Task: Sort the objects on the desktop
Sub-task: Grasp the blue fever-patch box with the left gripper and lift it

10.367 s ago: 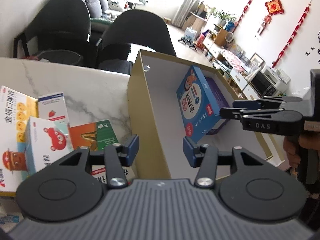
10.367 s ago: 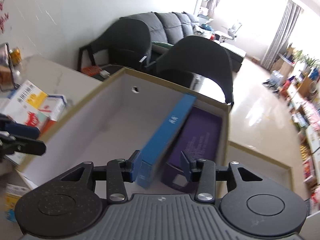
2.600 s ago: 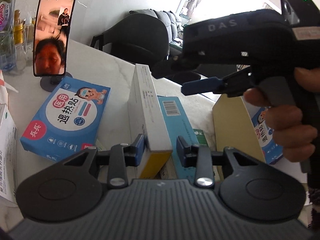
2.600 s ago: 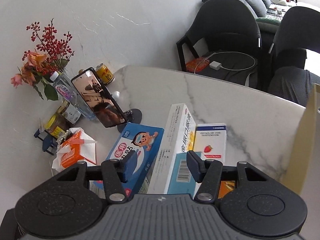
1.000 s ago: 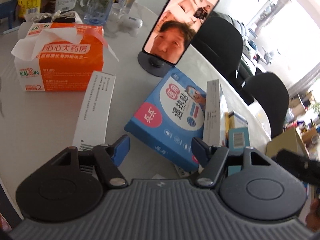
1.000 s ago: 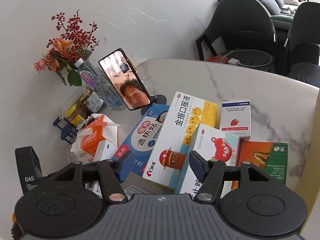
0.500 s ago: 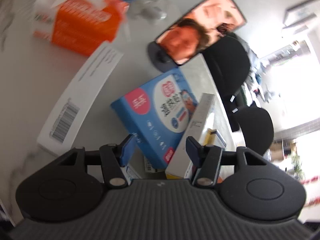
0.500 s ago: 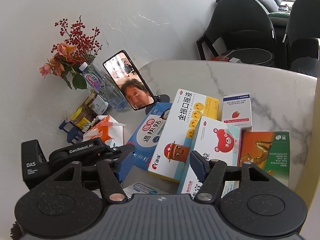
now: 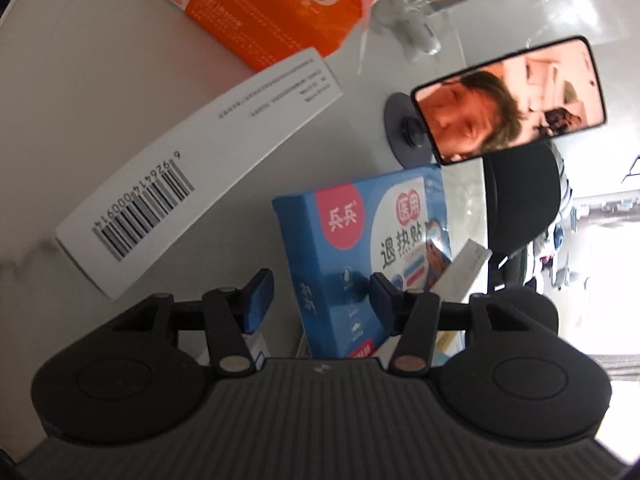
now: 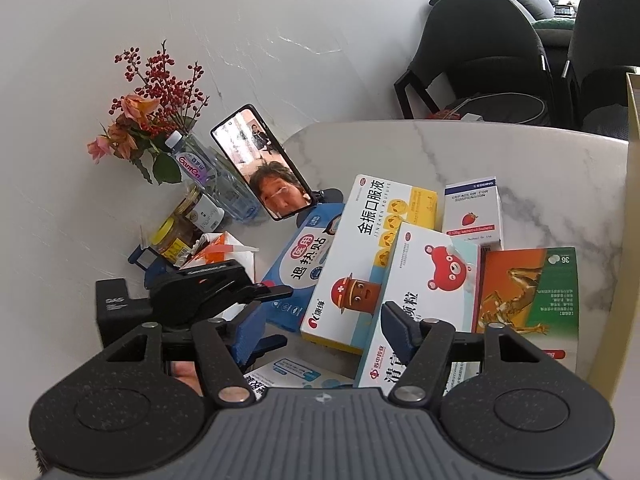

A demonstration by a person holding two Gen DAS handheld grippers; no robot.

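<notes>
Our left gripper [image 9: 320, 296] had its fingers spread astride the blue box [image 9: 360, 248] wedged under the yellow-white box [image 10: 372, 256], so we judged lifting could topple that pile.

Glossy cardboard blue box [image 9: 352, 248], polished marble table [image 10: 520, 152] (grey-veined), matt plastic fingers [image 9: 258, 294]

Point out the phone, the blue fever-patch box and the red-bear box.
Phone [image 10: 262, 164]: right wrist view, on its screen.
Blue box [image 9: 360, 240]: left wrist view, on its front face.
Bear box [image 10: 432, 280]: right wrist view, on the bear picture.
</notes>
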